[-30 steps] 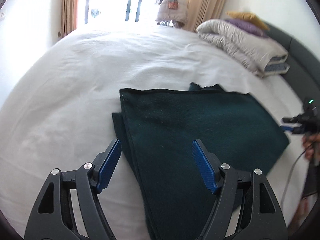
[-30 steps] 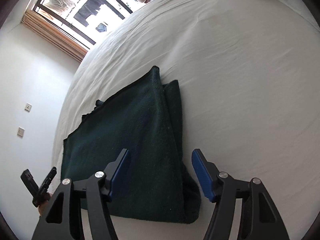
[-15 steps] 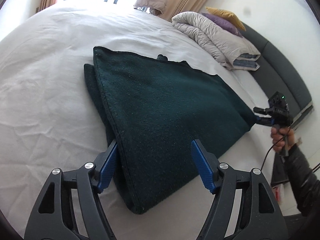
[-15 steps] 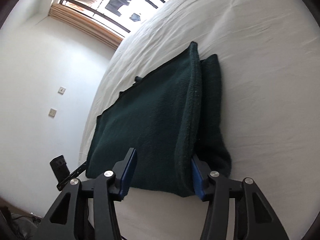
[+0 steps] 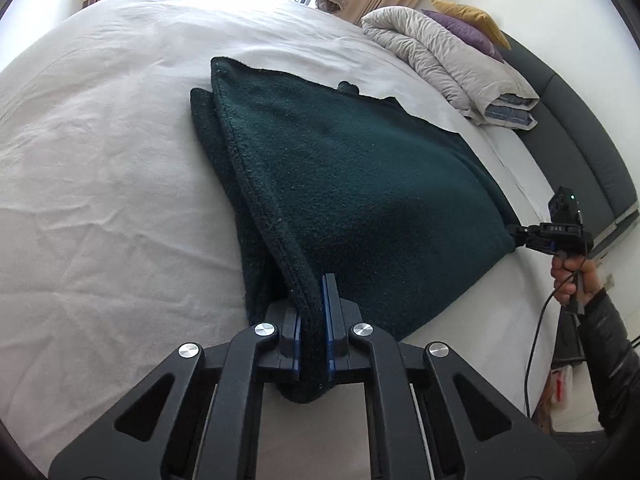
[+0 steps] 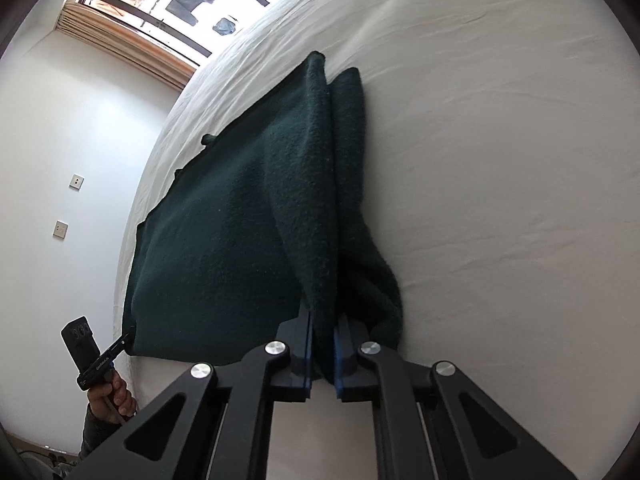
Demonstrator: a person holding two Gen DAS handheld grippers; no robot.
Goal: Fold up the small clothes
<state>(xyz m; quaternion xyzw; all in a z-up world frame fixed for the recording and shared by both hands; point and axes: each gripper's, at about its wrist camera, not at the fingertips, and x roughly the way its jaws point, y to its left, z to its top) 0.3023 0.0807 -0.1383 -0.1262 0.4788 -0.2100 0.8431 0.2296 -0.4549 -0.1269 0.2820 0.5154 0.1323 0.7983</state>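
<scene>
Both grippers have come down onto the near corners of the dark green cloth since the earlier frames, when their jaws stood wide apart above it. Taking that cloth as the landmark and going from its left side to its right: bare, wrinkled white bed sheet lies to its left; the left gripper is clamped on the cloth's near left corner, jaws pressed together with a thick pinch of fabric between the blue pads; the cloth itself lies flat in the middle of the bed, already doubled, with a lower layer peeking out along its left edge; the right gripper has its jaws closing on the near right corner, fabric squeezed between them, and it also shows small at that corner in the left wrist view, held by a hand in a dark sleeve. Beyond the cloth's far right, a folded pale quilt and two cushions sit at the head of the bed. My reading is that at least one fold is done and the next is only starting: both near corners are gripped but not yet lifted, so carrying them over to the far edge, laying them down and smoothing are left.
</scene>
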